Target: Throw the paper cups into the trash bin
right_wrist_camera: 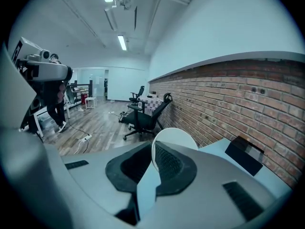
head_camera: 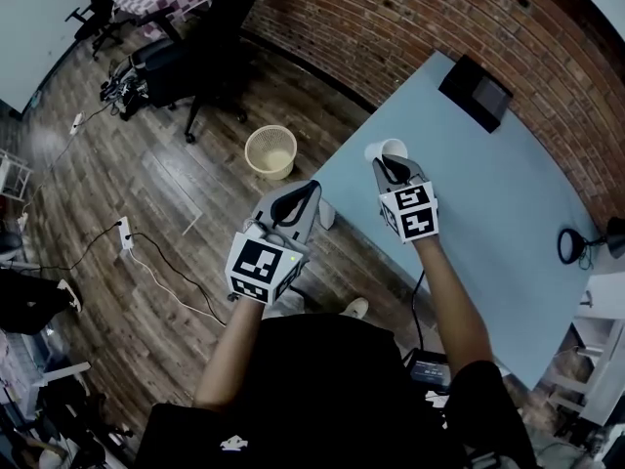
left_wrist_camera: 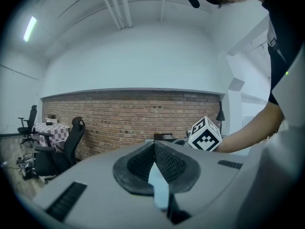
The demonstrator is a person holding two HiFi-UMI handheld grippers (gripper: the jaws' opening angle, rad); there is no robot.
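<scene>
White paper cup (head_camera: 386, 149) is showing in the head view over the left part of the pale blue tabletop (head_camera: 488, 203), with the right gripper (head_camera: 391, 167) pinching its wall. The round beige woven trash bin (head_camera: 250, 152) is standing on the wooden floor well apart to the left. The left gripper (head_camera: 303, 195) is hanging between the cup and the bin. Letting go here would likely be dropping the cup short, and so light a cup could be bouncing off the bin's rim.

In the left gripper view, the left gripper (left_wrist_camera: 154, 147) is showing its jaws pressed together on nothing. The marker cube (left_wrist_camera: 206, 134) is bearing only black-and-white squares, no words.

In the right gripper view, the right gripper (right_wrist_camera: 153, 151) is clamping the cup (right_wrist_camera: 178, 133) by its thin rim. Such a hold risks crumpling or slipping. No brand or label is showing on the cup.
</scene>
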